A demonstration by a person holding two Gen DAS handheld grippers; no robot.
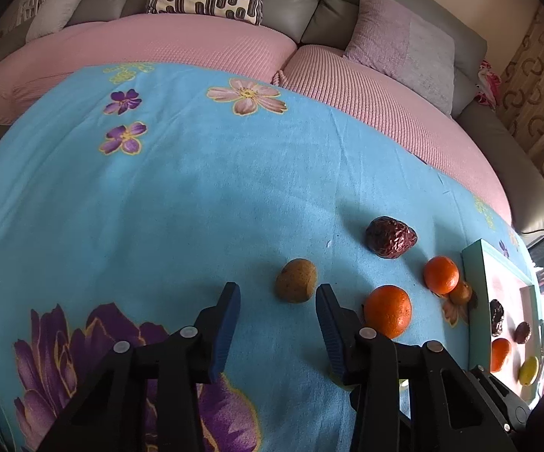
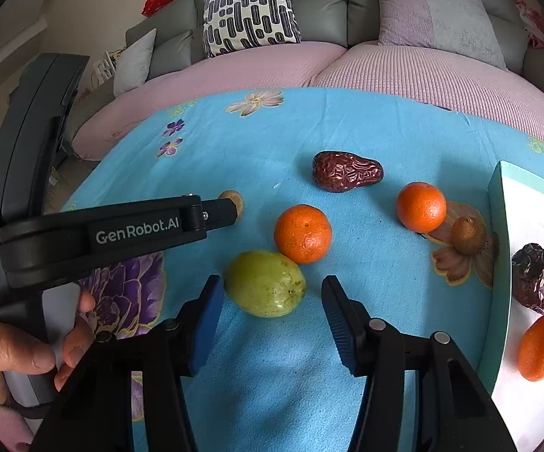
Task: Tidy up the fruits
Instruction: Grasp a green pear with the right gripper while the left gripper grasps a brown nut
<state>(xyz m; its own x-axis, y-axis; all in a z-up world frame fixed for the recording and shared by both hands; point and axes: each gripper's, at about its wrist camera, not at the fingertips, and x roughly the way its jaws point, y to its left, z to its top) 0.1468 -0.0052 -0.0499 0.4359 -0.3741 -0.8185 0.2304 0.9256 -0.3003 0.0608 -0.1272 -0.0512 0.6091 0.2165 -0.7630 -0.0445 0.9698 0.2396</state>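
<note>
The right gripper hangs low over the blue cloth with its jaws spread wide and nothing between them, the green fruit sitting just ahead, nearer the left finger. The left gripper is wide open and empty too, the little brown fruit just past its tips; a hand grips its handle.

Here is the risk: the green fruit touches the near orange, so a sloppy close could nudge both and send them rolling on the soft cloth. The off-centre line means one pad meets the fruit first and may push it aside. The fruit is round and smooth, so it could squirt out.

Loose on the cloth are also a wrinkled date, a second orange and a small brown fruit beside it.

The tray at the right holds a dark date, an orange, and, in the left view, what looks like a yellow fruit.
</note>
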